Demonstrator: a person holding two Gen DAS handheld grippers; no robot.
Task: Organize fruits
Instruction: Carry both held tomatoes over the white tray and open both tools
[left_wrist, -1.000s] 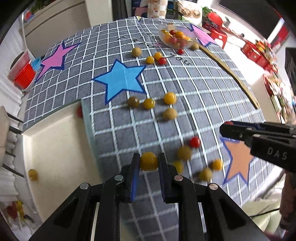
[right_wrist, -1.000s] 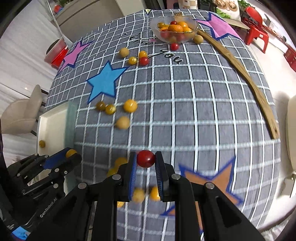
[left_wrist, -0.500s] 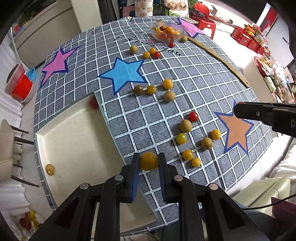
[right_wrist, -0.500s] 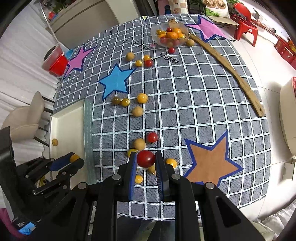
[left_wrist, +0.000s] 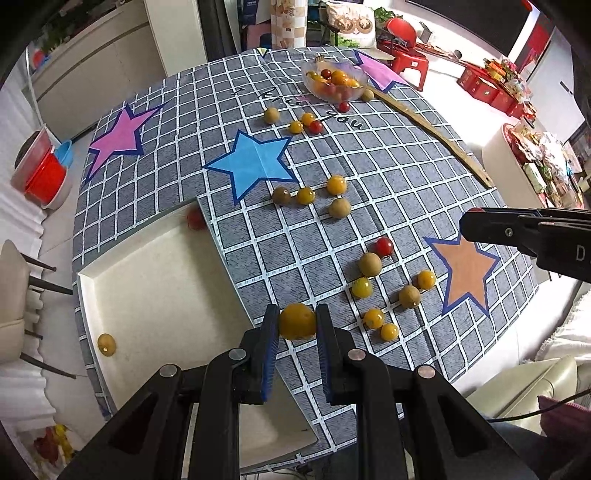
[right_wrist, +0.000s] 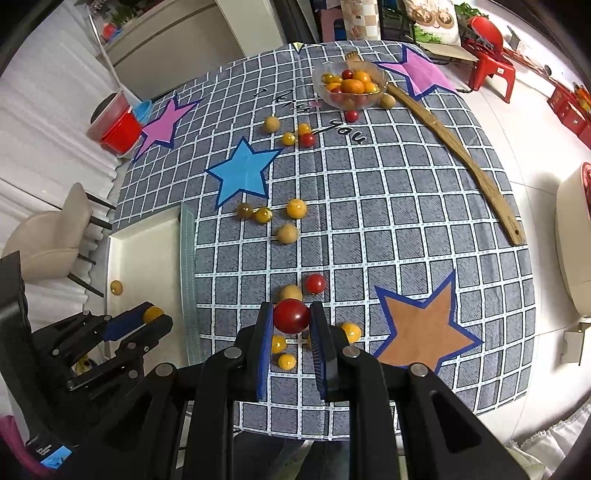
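Note:
My left gripper (left_wrist: 296, 325) is shut on a yellow-orange tomato (left_wrist: 297, 320), held high above the near edge of the checked tablecloth. My right gripper (right_wrist: 291, 317) is shut on a red cherry tomato (right_wrist: 291, 315), also well above the table. In the left wrist view the right gripper (left_wrist: 466, 221) reaches in from the right. In the right wrist view the left gripper (right_wrist: 155, 315) shows at lower left with its yellow fruit. Several yellow, tan and red fruits lie loose on the cloth (left_wrist: 369, 264). A glass bowl (left_wrist: 334, 83) of fruit stands at the far side.
A white tray (left_wrist: 147, 280) at the left holds one yellow fruit (left_wrist: 106, 344) and one red fruit (left_wrist: 195, 219). A long wooden stick (right_wrist: 461, 162) lies at the far right. A red bucket (left_wrist: 40, 177), chairs and a red stool stand around the table.
Both grippers have risen with their fruits still held, so the table looks smaller and more of it shows. The loose fruits have stayed in place.

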